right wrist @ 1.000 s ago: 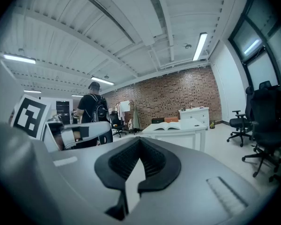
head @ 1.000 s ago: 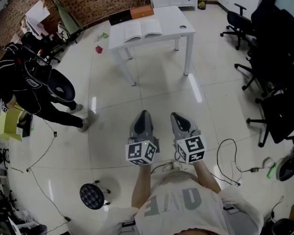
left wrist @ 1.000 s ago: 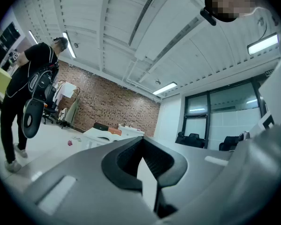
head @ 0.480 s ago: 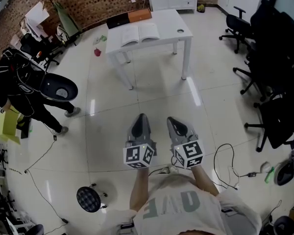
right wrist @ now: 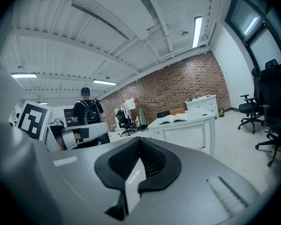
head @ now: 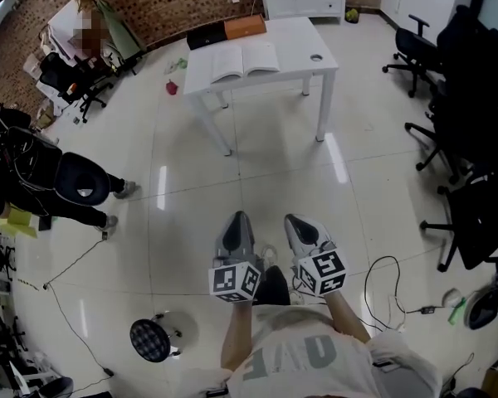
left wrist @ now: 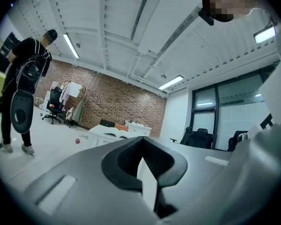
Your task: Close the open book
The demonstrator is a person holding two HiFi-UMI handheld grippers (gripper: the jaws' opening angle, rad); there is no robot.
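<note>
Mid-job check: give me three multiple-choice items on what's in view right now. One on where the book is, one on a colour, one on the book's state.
1. The book lies on:
A) the white table
B) the floor
C) an office chair

2. The box just behind the book, beside the black box, is:
A) green
B) orange
C) blue

3. The book is:
A) shut flat
B) gripped in the fingers
C) lying open, pages up

Answers:
1 A: the head view shows it on the tabletop.
2 B: it shows orange at the table's far edge.
3 C: both pages lie spread, while the left gripper and right gripper are well short of the table.
</note>
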